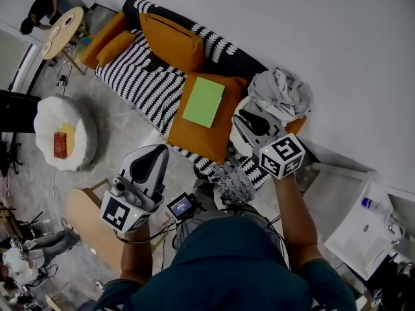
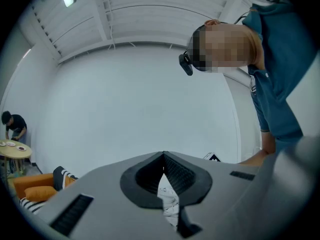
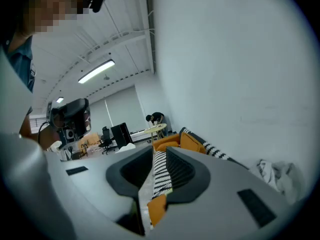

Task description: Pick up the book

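Observation:
The green book lies flat on an orange cushion on the black-and-white striped sofa. My left gripper is held below the sofa's front edge, left of the book; in its own view the jaw tips meet and nothing is held. To the right of the book, over the sofa's end, is my right gripper. Its jaws stand slightly apart, with only the striped sofa seen through the gap.
A pile of grey clothes lies at the sofa's right end. Orange cushions rest against the backrest. A white pouf with a red item stands left. A person bends over a round wooden table. White furniture stands right.

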Demonstrator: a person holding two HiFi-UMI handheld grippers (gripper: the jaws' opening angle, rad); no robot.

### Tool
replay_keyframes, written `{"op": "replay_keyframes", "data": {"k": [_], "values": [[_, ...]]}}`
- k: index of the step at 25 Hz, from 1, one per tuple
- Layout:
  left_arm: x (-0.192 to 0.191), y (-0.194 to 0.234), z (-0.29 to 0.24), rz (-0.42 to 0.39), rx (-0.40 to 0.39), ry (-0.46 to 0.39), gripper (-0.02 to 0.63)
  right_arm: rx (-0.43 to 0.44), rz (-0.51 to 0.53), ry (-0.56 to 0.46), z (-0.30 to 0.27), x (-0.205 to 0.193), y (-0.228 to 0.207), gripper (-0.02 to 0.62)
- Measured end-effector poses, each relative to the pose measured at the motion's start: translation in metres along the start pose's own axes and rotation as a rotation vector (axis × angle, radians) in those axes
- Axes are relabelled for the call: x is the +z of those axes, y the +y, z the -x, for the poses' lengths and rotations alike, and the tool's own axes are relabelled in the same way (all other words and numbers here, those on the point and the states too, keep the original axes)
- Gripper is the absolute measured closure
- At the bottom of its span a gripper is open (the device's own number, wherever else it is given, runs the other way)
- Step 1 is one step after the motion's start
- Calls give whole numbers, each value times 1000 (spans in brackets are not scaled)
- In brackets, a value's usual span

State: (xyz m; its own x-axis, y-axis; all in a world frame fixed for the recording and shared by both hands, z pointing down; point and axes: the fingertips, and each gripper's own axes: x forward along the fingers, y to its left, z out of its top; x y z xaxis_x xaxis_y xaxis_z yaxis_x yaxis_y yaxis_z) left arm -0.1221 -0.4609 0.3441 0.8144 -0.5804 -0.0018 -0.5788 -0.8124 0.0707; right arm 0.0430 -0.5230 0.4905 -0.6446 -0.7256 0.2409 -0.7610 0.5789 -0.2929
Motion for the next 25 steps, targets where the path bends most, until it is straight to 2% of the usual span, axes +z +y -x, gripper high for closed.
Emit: {"op": "replay_keyframes", "data": {"k": [6,15,20,25], "values": [[-24,38,-12,43,-4,44,603,-30,-223,77,-65,-64,-57,454],[-51,89,-26,105,26,63,603,-79,-503,229,-143,-188,-127,399],[-73,111,-23,141,49,106,603,-112,-691,277,-179,-253,-155,380],[-93,129,-22,171,69,137,603,-118,-808,331,-206,-307,-169,359]]}}
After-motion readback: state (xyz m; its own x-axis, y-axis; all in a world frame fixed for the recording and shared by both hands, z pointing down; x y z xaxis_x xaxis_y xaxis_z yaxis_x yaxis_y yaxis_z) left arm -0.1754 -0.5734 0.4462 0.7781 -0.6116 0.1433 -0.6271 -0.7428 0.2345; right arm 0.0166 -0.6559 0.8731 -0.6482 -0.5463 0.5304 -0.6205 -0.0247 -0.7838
